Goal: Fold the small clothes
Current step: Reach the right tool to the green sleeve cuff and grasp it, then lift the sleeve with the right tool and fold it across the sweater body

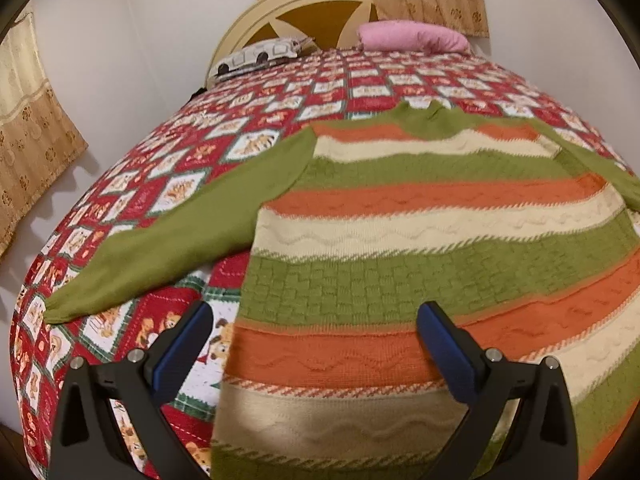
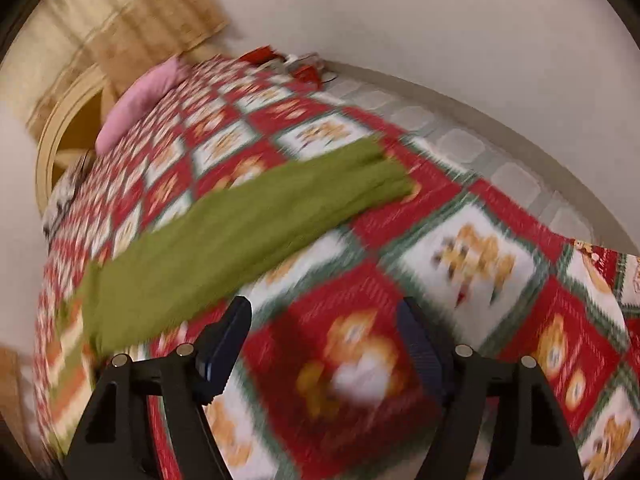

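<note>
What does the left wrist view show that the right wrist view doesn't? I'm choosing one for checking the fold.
Only the left wrist view shows the sweater's striped body and a white patterned item by the headboard. Only the right wrist view shows the sweater's other green sleeve reaching toward the bed's wall-side edge. Both share the patchwork quilt, the pink pillow and open fingers holding nothing.

Home bedroom, quilted bed (image 1: 280,92), headboard (image 1: 256,16), curtains (image 1: 36,132)
</note>
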Action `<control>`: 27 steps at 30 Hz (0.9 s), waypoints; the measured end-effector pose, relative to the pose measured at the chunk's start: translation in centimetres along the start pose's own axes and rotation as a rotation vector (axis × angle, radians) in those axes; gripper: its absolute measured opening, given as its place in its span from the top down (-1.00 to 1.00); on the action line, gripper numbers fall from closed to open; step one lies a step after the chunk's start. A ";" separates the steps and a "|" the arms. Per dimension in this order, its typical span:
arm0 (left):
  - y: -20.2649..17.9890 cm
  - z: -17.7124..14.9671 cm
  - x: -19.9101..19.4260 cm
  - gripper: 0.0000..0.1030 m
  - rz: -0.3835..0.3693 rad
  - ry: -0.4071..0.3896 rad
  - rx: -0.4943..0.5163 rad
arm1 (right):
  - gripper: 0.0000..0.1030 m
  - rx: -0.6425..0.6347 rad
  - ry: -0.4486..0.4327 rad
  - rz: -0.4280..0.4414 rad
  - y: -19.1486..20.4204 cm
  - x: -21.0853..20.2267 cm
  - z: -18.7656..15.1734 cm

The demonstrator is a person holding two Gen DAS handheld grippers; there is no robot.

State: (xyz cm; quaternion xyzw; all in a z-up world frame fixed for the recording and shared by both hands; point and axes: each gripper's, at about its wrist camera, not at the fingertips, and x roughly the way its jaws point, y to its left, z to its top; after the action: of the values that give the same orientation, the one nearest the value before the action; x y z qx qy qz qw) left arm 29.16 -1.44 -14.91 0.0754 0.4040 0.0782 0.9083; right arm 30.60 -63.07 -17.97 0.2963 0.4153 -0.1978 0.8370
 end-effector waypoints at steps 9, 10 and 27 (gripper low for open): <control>-0.1 0.0 0.9 -1.00 -0.005 0.025 -0.010 | -0.23 0.119 -0.008 -0.017 -2.5 3.4 4.8; -0.1 0.0 0.9 -1.00 -0.005 0.026 -0.011 | -0.19 0.121 -0.009 -0.020 -2.5 3.6 5.1; 0.4 -0.1 1.4 -1.00 -0.041 0.032 -0.048 | 0.83 -0.078 -0.164 0.013 3.4 -0.9 7.6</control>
State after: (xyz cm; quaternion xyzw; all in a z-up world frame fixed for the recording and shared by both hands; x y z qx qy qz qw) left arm 29.97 -0.75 -15.90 0.0439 0.4178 0.0706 0.9047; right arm 36.45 -65.45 -12.49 0.2490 0.3509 -0.1994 0.8804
